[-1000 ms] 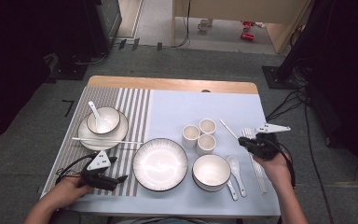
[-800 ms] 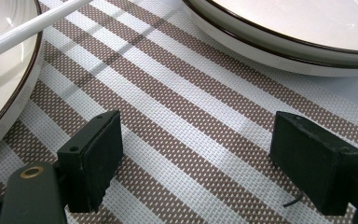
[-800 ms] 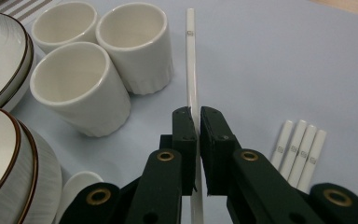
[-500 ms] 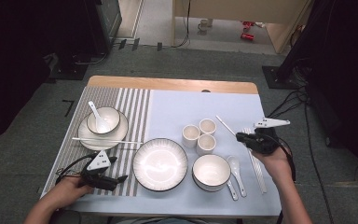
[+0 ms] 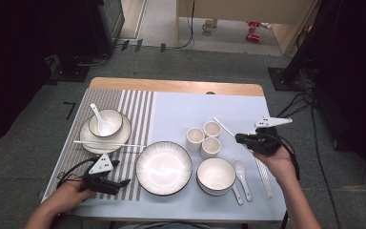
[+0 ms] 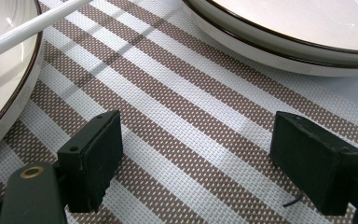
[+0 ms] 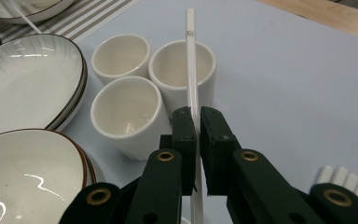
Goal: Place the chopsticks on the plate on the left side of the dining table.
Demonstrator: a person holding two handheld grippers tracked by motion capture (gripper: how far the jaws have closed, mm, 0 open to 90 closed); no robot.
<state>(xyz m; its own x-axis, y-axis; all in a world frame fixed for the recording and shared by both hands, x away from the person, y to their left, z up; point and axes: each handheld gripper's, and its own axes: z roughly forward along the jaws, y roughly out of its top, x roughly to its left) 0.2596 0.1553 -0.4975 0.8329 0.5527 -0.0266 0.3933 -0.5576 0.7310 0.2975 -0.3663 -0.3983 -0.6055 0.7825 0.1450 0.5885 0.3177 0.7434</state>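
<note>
You had the right gripper [image 7: 195, 123] clamped on a white chopstick [image 7: 190, 60], lifted clear near the table's [image 5: 181, 87] right edge, its far end over the three cups [image 5: 204, 138]. Keeping it level and carrying it wide of those cups would have served you best. Your left gripper [image 6: 193, 154] rested on the striped mat [image 6: 177, 107] by the near-left corner, jaws wide apart, holding nothing.

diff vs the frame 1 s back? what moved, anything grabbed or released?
The right hand-held gripper, shut on a white chopstick, lifted it slightly and carried it toward the three cups; its far end now reaches past them. Nothing was taken or released. The left hand-held gripper rests open on the striped mat as before; plates, bowls and spoons are unchanged.
</note>
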